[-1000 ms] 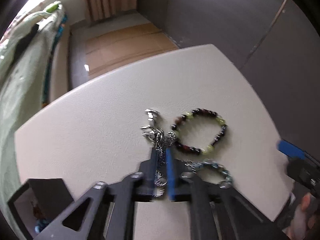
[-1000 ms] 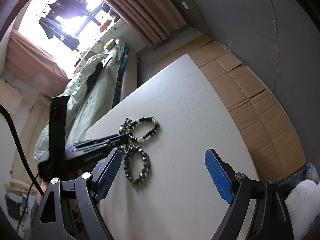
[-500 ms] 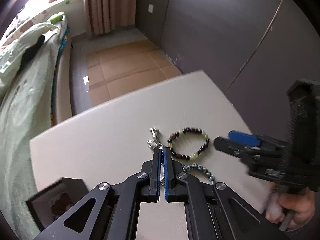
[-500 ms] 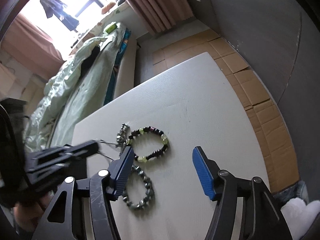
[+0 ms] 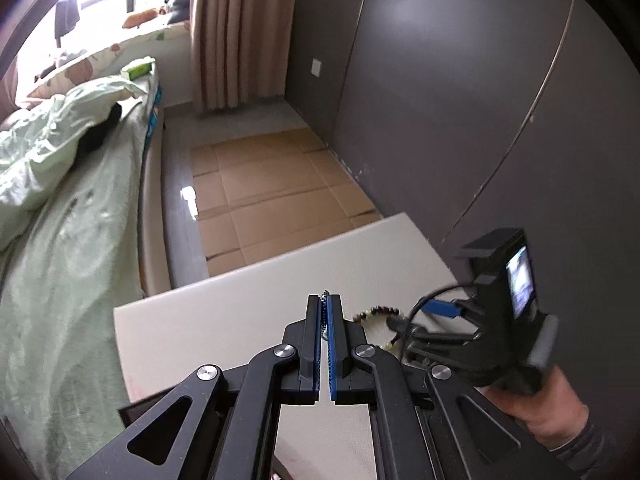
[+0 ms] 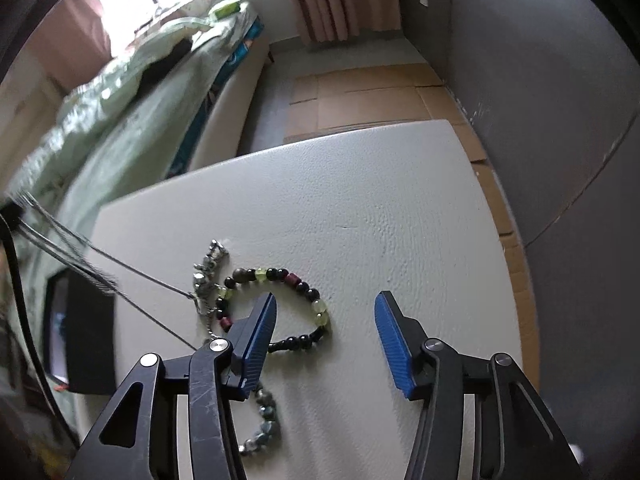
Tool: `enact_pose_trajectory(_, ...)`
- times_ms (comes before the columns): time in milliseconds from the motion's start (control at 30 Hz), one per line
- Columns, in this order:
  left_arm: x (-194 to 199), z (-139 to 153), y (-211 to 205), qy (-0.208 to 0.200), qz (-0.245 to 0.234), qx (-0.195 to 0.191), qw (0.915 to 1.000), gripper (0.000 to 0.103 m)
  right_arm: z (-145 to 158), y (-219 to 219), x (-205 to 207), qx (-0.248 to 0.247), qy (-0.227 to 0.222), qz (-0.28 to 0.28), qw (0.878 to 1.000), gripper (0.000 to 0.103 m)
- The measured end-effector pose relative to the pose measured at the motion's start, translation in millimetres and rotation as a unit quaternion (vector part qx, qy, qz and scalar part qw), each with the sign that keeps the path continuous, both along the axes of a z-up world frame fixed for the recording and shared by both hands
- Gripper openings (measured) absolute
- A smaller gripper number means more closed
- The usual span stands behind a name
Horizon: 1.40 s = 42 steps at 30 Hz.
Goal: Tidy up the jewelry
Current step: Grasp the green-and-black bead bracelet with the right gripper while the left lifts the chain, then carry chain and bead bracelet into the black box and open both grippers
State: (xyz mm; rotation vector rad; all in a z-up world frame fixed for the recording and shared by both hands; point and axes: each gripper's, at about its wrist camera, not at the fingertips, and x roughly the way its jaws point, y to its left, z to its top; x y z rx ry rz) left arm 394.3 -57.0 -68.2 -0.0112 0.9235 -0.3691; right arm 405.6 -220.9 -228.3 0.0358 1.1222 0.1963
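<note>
My left gripper (image 5: 324,300) is shut on a thin silver chain necklace (image 5: 325,293) and is raised above the white table (image 5: 240,312). In the right wrist view the chain (image 6: 132,276) stretches taut up to the left, and its pendant end (image 6: 208,268) lies on the table (image 6: 360,200). A dark and green bead bracelet (image 6: 276,304) lies beside it. My right gripper (image 6: 326,312) is open just above that bracelet, one finger inside the loop. A grey-green bead bracelet (image 6: 264,420) lies nearer, partly hidden by the left finger.
A black jewelry box (image 6: 80,332) sits at the table's left side. A bed with green bedding (image 5: 60,200) stands to the left of the table. Cardboard sheets (image 5: 272,196) cover the floor beyond it. A grey wall (image 5: 480,120) runs on the right.
My left gripper has lifted with the chain, pulling it taut off the table. My right gripper has moved in over the dark bead bracelet, still open.
</note>
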Motion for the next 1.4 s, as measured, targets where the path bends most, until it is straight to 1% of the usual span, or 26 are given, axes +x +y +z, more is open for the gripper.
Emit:
enact_pose_trajectory(67, -2.3, 7.8, 3.0, -0.009, 0.002, -0.001, 1.0, 0.002, -0.5, 10.0, -1.0, -0.041, 0.0, 0.015, 0.999, 0.052)
enact_pose_trajectory(100, -3.2, 11.3, 4.6, -0.013, 0.004, -0.002, 0.9999, 0.002, -1.0, 13.9, -2.1, -0.06, -0.002, 0.022, 0.998, 0.05)
enact_pose_trajectory(133, -4.0, 14.6, 6.1, -0.016, 0.005, -0.004, 0.9999, 0.002, -1.3, 17.4, -4.0, -0.08, -0.004, 0.028, 0.996, 0.045)
enact_pose_trajectory(167, -4.9, 17.4, 7.5, -0.019, 0.007, -0.005, 0.9998, 0.002, -1.8, 21.5, -6.1, -0.108, -0.008, 0.034, 0.994, 0.042)
enact_pose_trajectory(200, -6.1, 20.4, 9.0, -0.022, 0.009, -0.006, 0.9997, 0.002, -0.6, 22.3, -7.6, -0.112, -0.01, 0.038, 0.993, 0.038)
enact_pose_trajectory(300, -10.9, 29.7, 11.9, -0.03, 0.01, -0.008, 0.9994, 0.002, 2.7, 22.0, -10.4, -0.113, -0.003, 0.048, 0.992, 0.009)
enact_pose_trajectory(367, -15.3, 36.1, 13.2, -0.038, 0.011, -0.009, 0.9992, 0.002, 4.4, 20.7, -13.4, -0.108, 0.002, 0.054, 0.993, 0.009)
enact_pose_trajectory(467, -22.2, 49.6, 16.5, -0.053, 0.013, -0.014, 0.9984, 0.002, 8.9, 9.7, -18.8, -0.065, 0.004, 0.051, 0.997, 0.009)
enact_pose_trajectory(533, -26.4, 59.2, 18.3, -0.062, 0.014, -0.016, 0.9979, 0.002, 18.9, 4.4, -24.6, -0.048, -0.01, 0.043, 0.998, 0.009)
enact_pose_trajectory(667, -33.9, 78.1, 19.8, -0.081, 0.016, -0.017, 0.9965, 0.002, 37.6, 3.9, -32.5, -0.016, -0.03, 0.045, 0.998, 0.009)
enact_pose_trajectory(933, -50.4, 110.8, 25.1, -0.115, 0.016, -0.012, 0.9931, 0.002, 78.3, 16.0, -55.0, 0.004, -0.076, 0.057, 0.995, 0.009)
enact_pose_trajectory(1100, -60.9, 141.9, 29.6, -0.143, 0.021, -0.007, 0.9895, 0.002, 106.3, 31.2, -62.9, 0.016, -0.106, 0.071, 0.992, 0.009)
enact_pose_trajectory(1267, -71.8, 174.2, 30.4, -0.176, 0.026, 0.008, 0.9839, 0.002, 132.1, 34.5, -75.2, 0.025, -0.132, 0.08, 0.988, 0.009)
enact_pose_trajectory(1400, -77.7, 195.2, 31.1, -0.195, 0.029, 0.017, 0.9802, 0.002, 151.0, 36.9, -80.4, 0.037, -0.148, 0.084, 0.985, 0.009)
